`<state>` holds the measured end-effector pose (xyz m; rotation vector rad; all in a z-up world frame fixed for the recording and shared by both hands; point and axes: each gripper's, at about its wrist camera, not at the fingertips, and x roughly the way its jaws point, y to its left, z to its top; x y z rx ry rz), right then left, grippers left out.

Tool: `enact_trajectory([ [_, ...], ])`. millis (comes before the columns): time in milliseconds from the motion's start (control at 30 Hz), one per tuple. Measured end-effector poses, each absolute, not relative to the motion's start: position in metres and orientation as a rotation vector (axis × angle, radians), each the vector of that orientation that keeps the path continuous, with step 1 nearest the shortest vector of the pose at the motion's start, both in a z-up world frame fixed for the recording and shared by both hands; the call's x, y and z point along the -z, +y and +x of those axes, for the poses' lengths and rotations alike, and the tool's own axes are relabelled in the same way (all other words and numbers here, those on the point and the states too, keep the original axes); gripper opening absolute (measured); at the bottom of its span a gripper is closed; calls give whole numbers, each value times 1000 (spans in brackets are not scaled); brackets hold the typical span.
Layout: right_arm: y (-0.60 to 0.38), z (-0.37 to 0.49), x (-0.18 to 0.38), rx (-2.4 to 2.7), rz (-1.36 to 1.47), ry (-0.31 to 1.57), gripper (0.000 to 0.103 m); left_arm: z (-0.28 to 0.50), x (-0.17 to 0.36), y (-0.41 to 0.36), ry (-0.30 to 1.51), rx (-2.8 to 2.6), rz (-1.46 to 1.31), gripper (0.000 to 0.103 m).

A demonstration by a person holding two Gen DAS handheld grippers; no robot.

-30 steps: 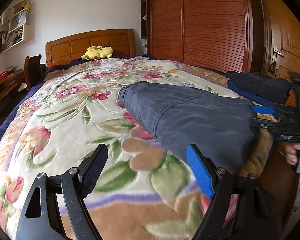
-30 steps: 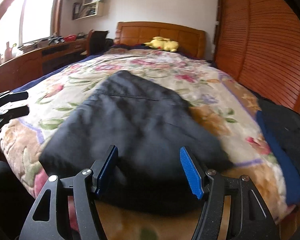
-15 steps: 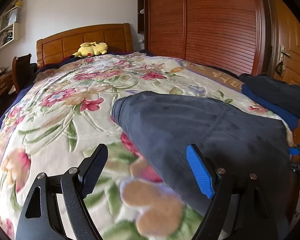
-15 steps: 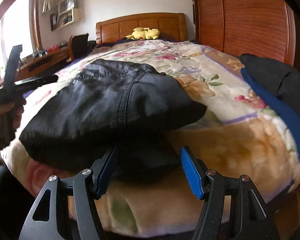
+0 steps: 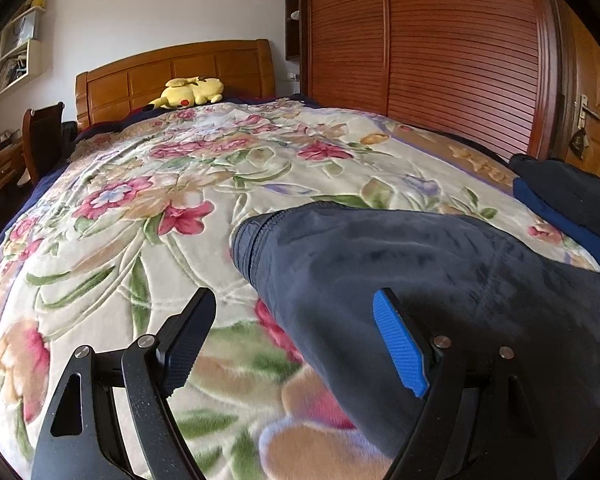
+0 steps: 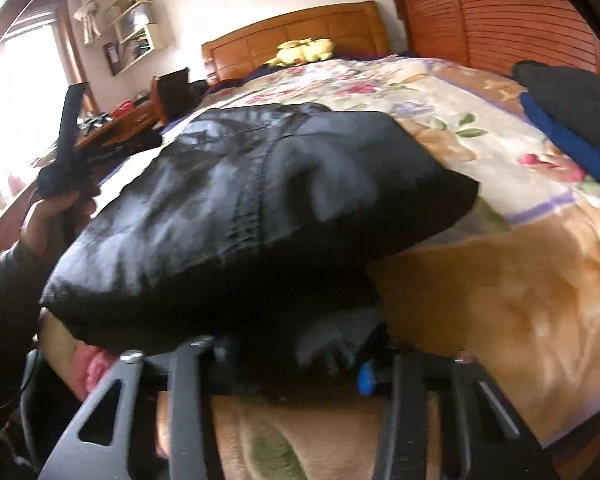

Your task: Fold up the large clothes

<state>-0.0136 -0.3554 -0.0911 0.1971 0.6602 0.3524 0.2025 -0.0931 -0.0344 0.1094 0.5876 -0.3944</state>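
- Shelf [image 5: 12, 52] on the wall at far left, left wrist view; a chair [image 5: 44, 136] and a desk edge below it.
- Wooden headboard [image 5: 172, 76] further right, a yellow plush toy [image 5: 190, 92] lying against its base.
- Bed covered by a floral blanket [image 5: 140, 208].
- Left gripper [image 5: 296, 344]: jaws wide apart, nothing between the pads, held above the blanket just beside the near left edge of the garment.
- Dark jacket [image 5: 420, 280], the task item, lies folded on the blanket near the foot of the bed; zipper edge faces left.
- Pile of dark and blue clothes [image 5: 568, 204] on the bed's right edge, apart from the jacket.
- Slatted wardrobe [image 5: 440, 52] behind; door with handle [image 5: 584, 108] at far right.
- Right wrist view: the person's left hand [image 6: 56, 216] holds the other tool's grip at left.
- Right gripper [image 6: 292, 364]: jaws closing, the jacket's near hem bunched between them; frame is blurred, so whether the pads already press the cloth cannot be told.
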Motion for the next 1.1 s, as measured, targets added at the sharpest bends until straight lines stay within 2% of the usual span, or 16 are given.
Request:
enact_trajectory([
  [67, -355, -15, 88, -350, 157, 642, 20, 211, 35, -96, 595, 387, 107, 82],
  [167, -371, -18, 81, -364, 176, 614, 11, 221, 36, -99, 605, 370, 124, 82],
  [367, -414, 6, 64, -241, 104, 558, 9, 224, 35, -95, 607, 350, 149, 82],
  [600, -423, 31, 72, -183, 61, 583, 11, 231, 48, -86, 637, 334, 171, 82],
  [700, -420, 33, 73, -165, 72, 595, 14, 241, 54, -85, 664, 335, 163, 82],
  [800, -414, 35, 70, -129, 89, 614, 34, 249, 60, -90, 684, 344, 177, 82],
  [833, -413, 36, 70, -117, 89, 617, 43, 251, 61, -91, 684, 346, 183, 82],
  [933, -406, 37, 69, -94, 83, 628, 50, 259, 68, -95, 702, 355, 192, 82],
  [1033, -399, 37, 71, -85, 87, 641, 61, 266, 74, -96, 722, 384, 174, 82],
  [1100, -395, 40, 76, -85, 105, 658, 62, 271, 76, -94, 736, 404, 143, 82],
])
